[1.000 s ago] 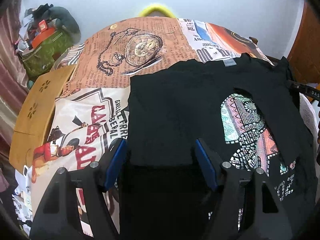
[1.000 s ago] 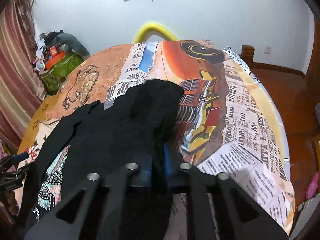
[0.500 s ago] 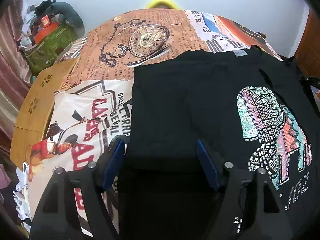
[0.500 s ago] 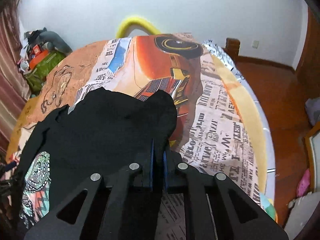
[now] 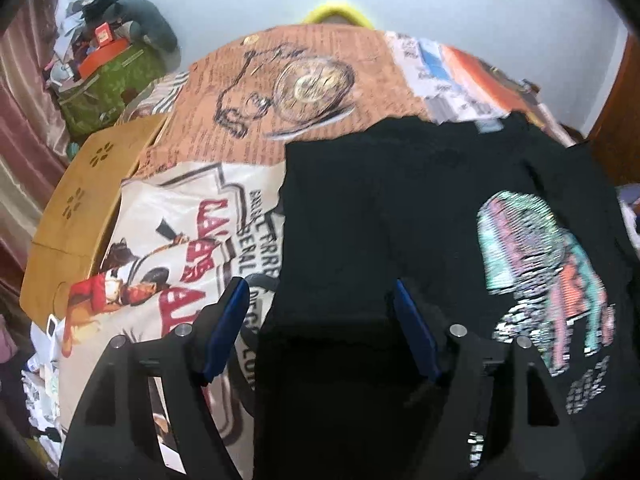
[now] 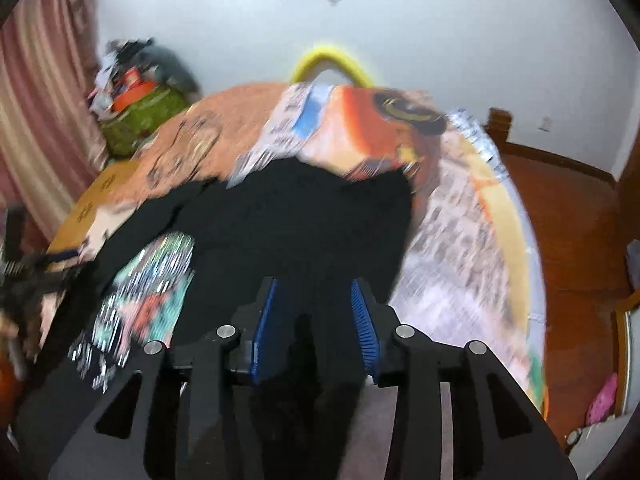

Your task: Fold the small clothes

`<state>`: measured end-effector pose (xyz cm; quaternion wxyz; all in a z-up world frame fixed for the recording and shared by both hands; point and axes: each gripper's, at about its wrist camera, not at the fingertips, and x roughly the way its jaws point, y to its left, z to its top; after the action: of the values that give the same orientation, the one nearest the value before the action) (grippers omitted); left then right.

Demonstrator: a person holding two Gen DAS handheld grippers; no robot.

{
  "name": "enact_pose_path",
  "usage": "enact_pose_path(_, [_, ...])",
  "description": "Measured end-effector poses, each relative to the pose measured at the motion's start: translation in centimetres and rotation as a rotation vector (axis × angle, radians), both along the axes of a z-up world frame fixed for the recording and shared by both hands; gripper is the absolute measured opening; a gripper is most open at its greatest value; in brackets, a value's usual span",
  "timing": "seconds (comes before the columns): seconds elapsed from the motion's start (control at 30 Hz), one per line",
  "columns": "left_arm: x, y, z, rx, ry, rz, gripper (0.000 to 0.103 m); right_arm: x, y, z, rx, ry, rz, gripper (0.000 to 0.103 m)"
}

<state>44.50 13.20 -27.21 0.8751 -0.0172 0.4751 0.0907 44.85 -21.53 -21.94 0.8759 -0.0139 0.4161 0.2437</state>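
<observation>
A black T-shirt with a sequined elephant print lies spread on the printed bed cover. My left gripper hangs open over the shirt's left edge, its blue pads wide apart and pressing on nothing. In the right wrist view, which is blurred, the same shirt shows its print at the left. My right gripper is over the shirt's right part. Its jaws are opening, with black cloth lying between the pads and a clear gap on both sides.
A wooden board borders the bed on the left. A green bag with piled clutter stands beyond it by a curtain. A yellow arch rises behind the bed. Wooden floor lies to the right of the bed.
The right gripper, shut on the shirt's right side, carried that flap rightwards off the elephant print and has now parted its jaws. The left gripper stayed open in place.
</observation>
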Motion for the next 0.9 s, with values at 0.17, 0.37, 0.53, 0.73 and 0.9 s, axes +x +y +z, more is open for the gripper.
enact_pose_path(0.17, [-0.3, 1.1, -1.5, -0.003, 0.031, 0.021, 0.077, -0.7, 1.1, -2.8, -0.059, 0.054, 0.04, 0.035])
enact_pose_path(0.37, [-1.9, 2.2, -0.8, 0.016, 0.053, 0.03, 0.077, -0.8, 0.4, -2.8, -0.044, 0.07, -0.002, 0.036])
enact_pose_path(0.53, [-4.6, 3.2, 0.9, -0.007, 0.042, 0.037, 0.077, -2.6, -0.5, -1.0, -0.061, 0.046, -0.025, 0.046])
enact_pose_path(0.73, [-8.9, 3.8, 3.1, -0.036, 0.024, 0.027, 0.077, -6.0, -2.0, 1.2, -0.064, -0.002, -0.032, 0.06])
enact_pose_path(0.9, [-12.4, 3.3, 2.7, -0.063, 0.054, 0.007, 0.077, -8.4, -2.9, 0.5, -0.059, 0.046, -0.036, 0.061])
